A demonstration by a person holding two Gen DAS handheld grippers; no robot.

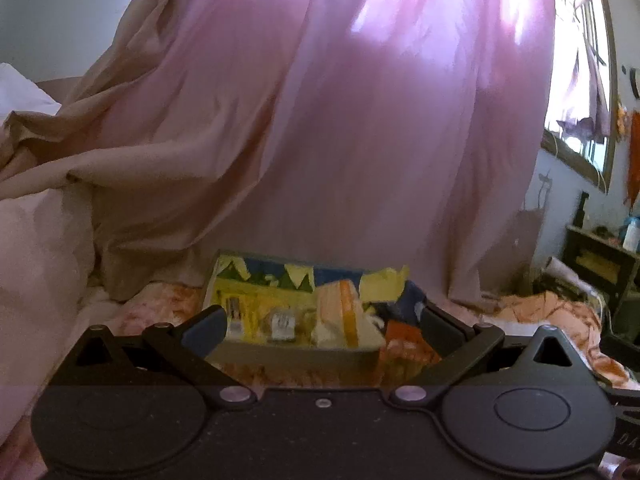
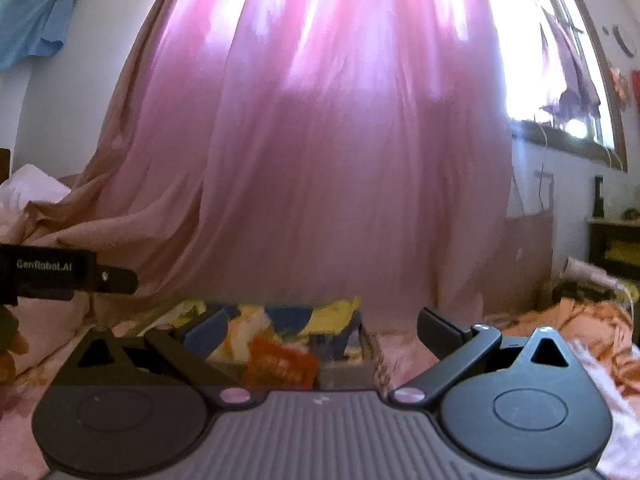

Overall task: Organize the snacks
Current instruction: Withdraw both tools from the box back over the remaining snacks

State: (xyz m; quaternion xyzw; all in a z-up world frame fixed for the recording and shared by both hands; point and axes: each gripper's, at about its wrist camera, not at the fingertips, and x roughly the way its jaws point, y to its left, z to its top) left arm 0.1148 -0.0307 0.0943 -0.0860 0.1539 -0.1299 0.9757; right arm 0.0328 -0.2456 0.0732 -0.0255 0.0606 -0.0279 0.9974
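A cardboard box (image 1: 296,354) with a yellow and blue printed inside sits on the bed, holding several snack packets, among them a pale orange-striped packet (image 1: 340,312). My left gripper (image 1: 320,326) is open and empty just before the box. In the right wrist view the same box (image 2: 348,372) lies ahead, with an orange-red packet (image 2: 280,364) at its near side. My right gripper (image 2: 320,330) is open and empty above the box. The left gripper's body (image 2: 52,274) shows at the left edge.
A pink curtain (image 1: 340,120) hangs right behind the box. Crumpled pink and white bedding (image 1: 40,240) lies to the left. An orange patterned sheet (image 1: 552,312) spreads right. A dark cabinet (image 1: 600,260) with a bottle stands far right under a window (image 2: 560,60).
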